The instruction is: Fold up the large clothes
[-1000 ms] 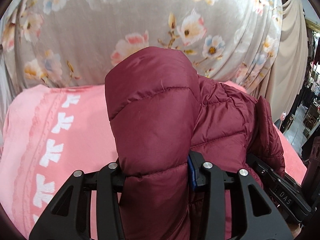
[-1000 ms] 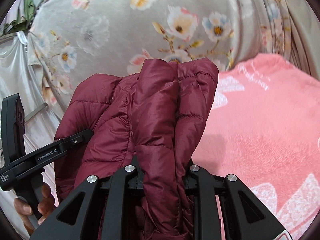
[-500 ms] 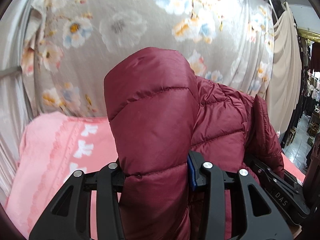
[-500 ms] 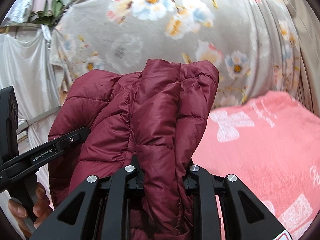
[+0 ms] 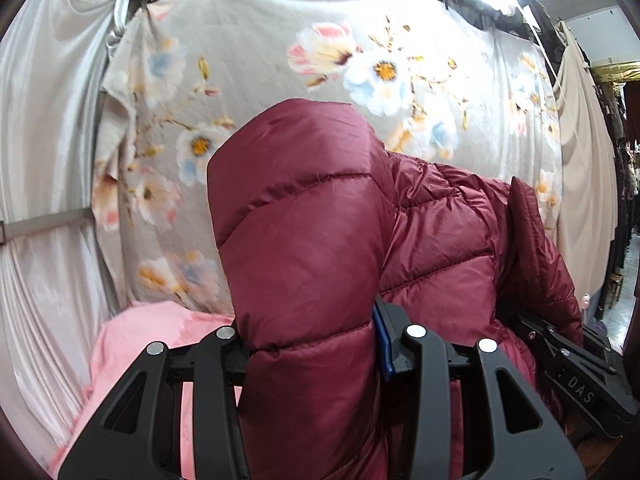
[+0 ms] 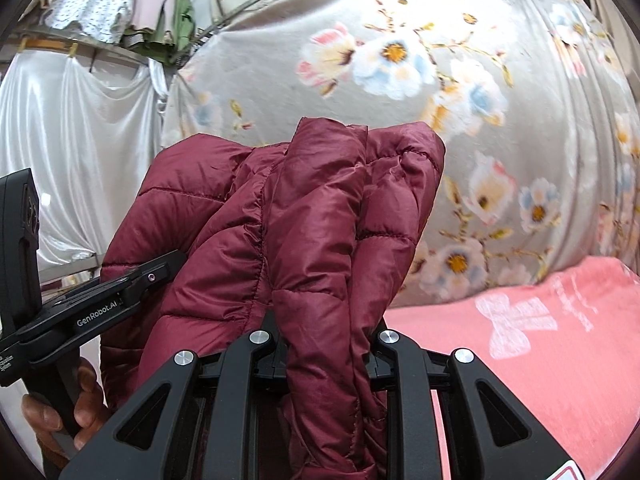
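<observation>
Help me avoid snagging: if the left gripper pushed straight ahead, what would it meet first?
Past the maroon jacket it grips, probably the hanging floral blanket; depth is unclear.

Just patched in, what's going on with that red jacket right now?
Both grippers are clamped on the maroon puffer jacket. The left gripper pinches one padded section and the right gripper another, holding the jacket up in front of the floral curtain, above the pink blanket. No fold is laid down yet.
</observation>
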Available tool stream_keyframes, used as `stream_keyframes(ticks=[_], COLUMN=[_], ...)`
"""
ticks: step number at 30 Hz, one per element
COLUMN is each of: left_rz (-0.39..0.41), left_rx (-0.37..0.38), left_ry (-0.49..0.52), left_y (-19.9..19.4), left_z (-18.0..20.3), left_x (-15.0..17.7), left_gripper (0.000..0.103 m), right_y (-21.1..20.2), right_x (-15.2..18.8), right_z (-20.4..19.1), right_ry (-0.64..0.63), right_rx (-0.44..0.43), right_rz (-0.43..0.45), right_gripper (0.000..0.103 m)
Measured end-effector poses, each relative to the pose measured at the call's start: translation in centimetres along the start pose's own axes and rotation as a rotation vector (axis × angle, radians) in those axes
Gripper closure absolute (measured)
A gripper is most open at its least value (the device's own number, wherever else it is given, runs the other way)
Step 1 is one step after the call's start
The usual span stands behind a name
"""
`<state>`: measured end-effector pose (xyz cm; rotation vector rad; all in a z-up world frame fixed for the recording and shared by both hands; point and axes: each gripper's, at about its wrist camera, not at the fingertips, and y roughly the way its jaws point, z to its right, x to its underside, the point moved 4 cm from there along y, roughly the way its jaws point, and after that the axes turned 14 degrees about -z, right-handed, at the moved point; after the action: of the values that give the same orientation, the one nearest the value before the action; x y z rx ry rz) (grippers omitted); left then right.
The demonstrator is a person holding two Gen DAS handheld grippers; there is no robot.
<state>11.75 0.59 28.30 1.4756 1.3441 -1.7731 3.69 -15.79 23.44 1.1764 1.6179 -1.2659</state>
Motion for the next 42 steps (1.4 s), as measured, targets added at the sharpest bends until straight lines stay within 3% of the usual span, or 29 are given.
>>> stream_keyframes(ticks=[5, 11, 26, 35, 42], left_rz=[0.006, -0.083, -0.358, -0.511, -0.543], left_rx=[-0.043, -0.043, -0.004, -0.003, -0.024], left_ry=[0.000, -0.028, -0.107, -0.101, -0.093], left_y=[2.2, 9.0, 27.5, 34.6, 36.1], left_z=[-2.4, -4.9, -9.1, -9.0, -9.0], left_x=[-0.3, 1.1, 11.1, 16.4, 17.9], left_gripper=[0.062, 0.062, 0.062, 0.062, 0.057], right_y=[4.5, 11.9, 28.1, 33.3, 34.8], right_x=[-0.3, 1.3, 10.5, 15.6, 17.6], right_z=[-0.7, 0.1, 5.8, 9.4, 10.7], right_ry=[-0.020, -0.007, 0.074, 0.153, 0.179], right_rx=[-0.031, -0.036, 0.000, 0.015, 0.017], right_rz=[-0.025, -0.118, -0.398, -0.529, -0.559], right_gripper=[0.083, 0.083, 0.083, 0.083, 0.080])
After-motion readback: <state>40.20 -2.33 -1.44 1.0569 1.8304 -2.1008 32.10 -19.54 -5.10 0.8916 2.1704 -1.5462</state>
